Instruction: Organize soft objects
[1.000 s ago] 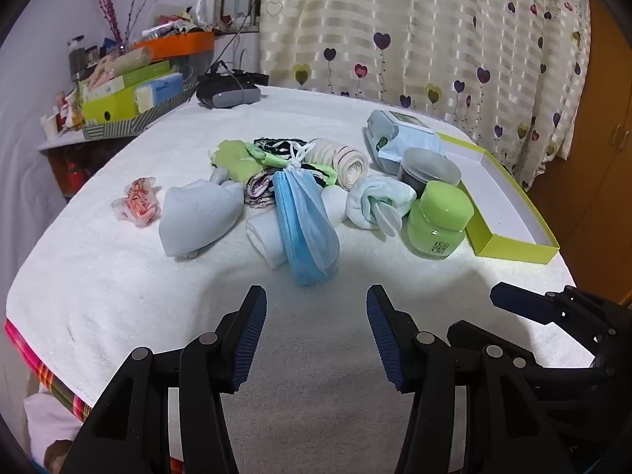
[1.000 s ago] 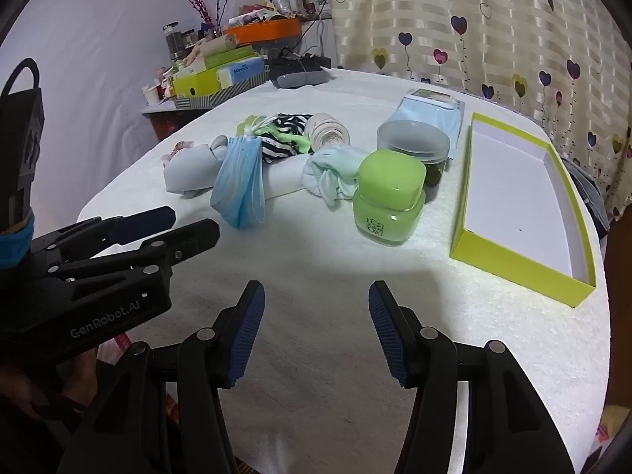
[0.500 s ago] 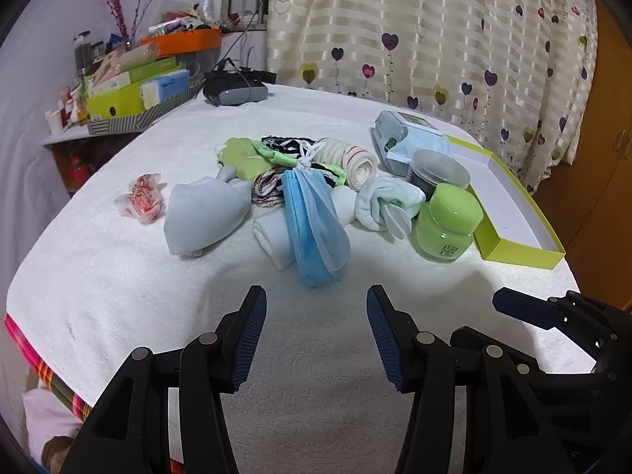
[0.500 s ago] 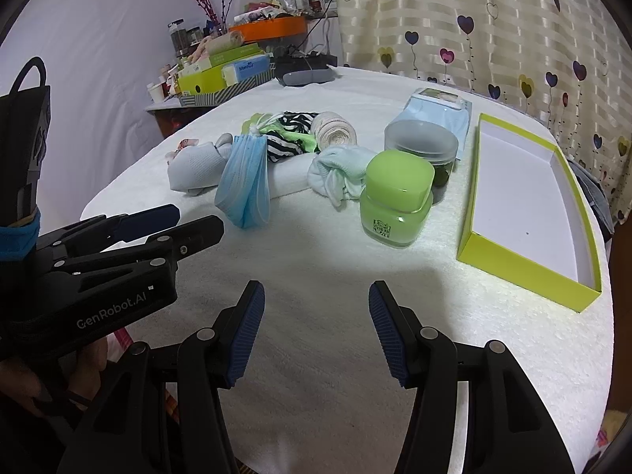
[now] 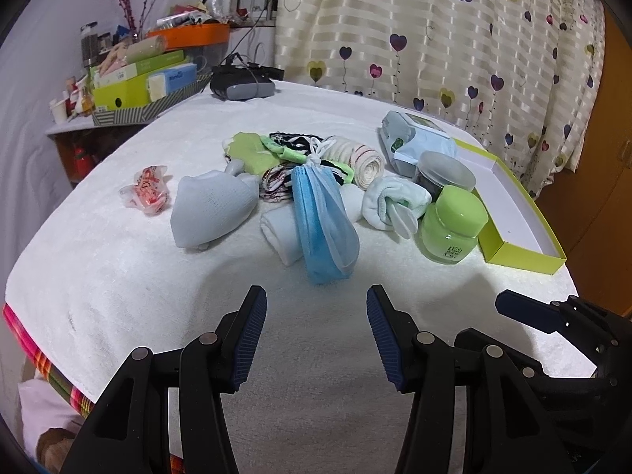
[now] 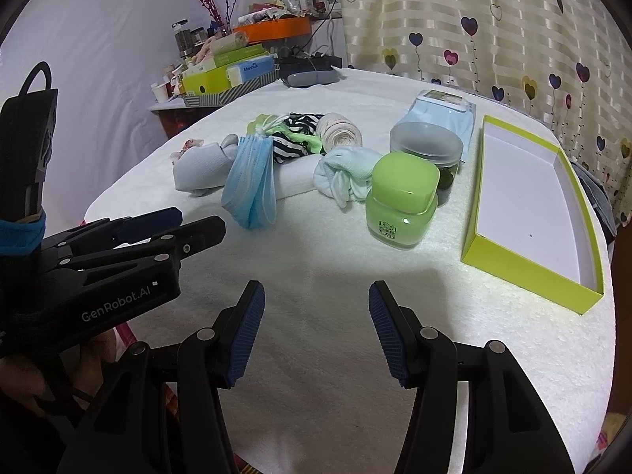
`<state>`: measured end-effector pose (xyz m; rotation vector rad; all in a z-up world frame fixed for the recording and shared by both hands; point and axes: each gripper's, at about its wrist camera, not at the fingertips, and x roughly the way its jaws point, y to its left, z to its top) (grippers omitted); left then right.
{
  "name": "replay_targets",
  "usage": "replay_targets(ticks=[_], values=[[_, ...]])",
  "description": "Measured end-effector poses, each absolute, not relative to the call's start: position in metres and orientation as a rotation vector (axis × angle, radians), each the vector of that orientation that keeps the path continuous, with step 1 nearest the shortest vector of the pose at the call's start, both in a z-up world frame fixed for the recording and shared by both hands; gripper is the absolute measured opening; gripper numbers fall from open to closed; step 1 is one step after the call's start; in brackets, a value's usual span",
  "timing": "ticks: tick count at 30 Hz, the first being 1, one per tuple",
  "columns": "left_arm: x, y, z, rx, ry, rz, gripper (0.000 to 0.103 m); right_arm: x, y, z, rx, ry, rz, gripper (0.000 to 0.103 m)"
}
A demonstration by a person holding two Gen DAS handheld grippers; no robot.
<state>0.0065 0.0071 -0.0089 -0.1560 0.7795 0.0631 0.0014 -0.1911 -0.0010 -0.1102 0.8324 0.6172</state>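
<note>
Blue face mask [image 5: 324, 221] lies nearest you in the heap on the white towel [image 5: 118, 268], so with your left gripper [image 5: 315, 316] and right gripper [image 6: 316, 312] both wide open and empty, a careless pinch could drag its ear-loops and the knotted socks along.

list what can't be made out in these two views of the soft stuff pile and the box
- White folded cloth: its middle is hidden under the blue face mask, both views.
- Dark jar: lower part blocked by the green jar, right wrist view.
- Green jar label: too small to read, both views.
- Yellow-green box: most of its floor is hidden behind its near wall and the jars, left wrist view.
- Shelf clutter: blurred, too small.
</note>
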Motion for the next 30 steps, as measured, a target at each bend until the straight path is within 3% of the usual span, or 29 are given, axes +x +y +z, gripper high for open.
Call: replay_targets(ticks=[30], values=[[0.0043, 0.0035, -0.0129, -0.149, 0.786, 0.072, 0.052, 0.0024, -0.1872, 0.0000, -0.110, 0.821, 0.647, 0.056]])
